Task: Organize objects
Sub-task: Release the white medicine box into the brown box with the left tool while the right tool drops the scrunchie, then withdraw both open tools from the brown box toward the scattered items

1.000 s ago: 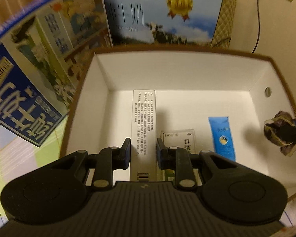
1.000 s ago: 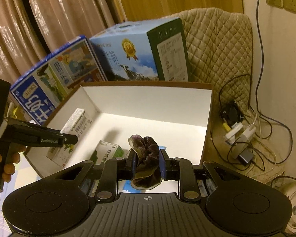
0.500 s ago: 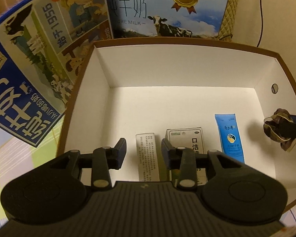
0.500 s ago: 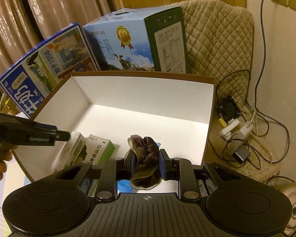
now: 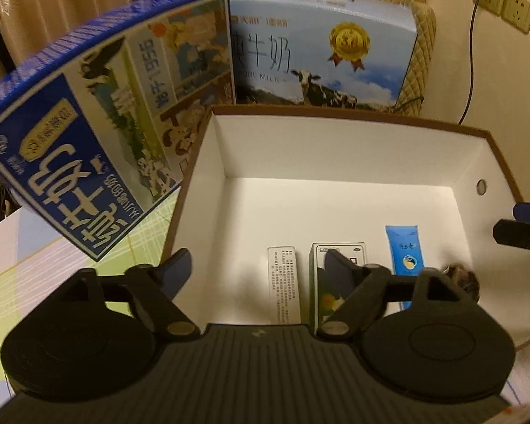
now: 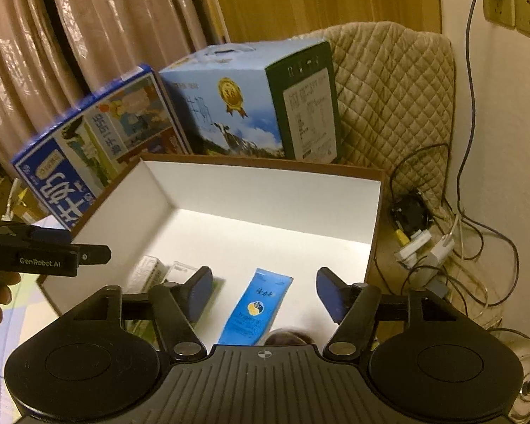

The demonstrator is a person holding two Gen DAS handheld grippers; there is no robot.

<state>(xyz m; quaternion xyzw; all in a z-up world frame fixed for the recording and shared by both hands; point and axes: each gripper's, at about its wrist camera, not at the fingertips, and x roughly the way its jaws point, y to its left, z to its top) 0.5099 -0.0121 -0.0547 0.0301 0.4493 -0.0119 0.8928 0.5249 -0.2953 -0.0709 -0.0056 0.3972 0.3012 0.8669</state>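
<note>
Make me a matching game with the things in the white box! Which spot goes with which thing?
Things:
1. blue tube
2. dark scrunchie
3. narrow white carton
4. green and white carton

Spots in the white box, seen from the left wrist camera:
A. furthest left of the four
B. furthest right, near the side wall
C. second from the left
D. between a carton and the scrunchie

Pairs: 1-D, 2-B, 3-A, 4-C

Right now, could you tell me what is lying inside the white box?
On the floor of the white box lie a narrow carton, a green-and-white carton, a blue tube and a dark scrunchie. The left claw covers their near ends.
</note>
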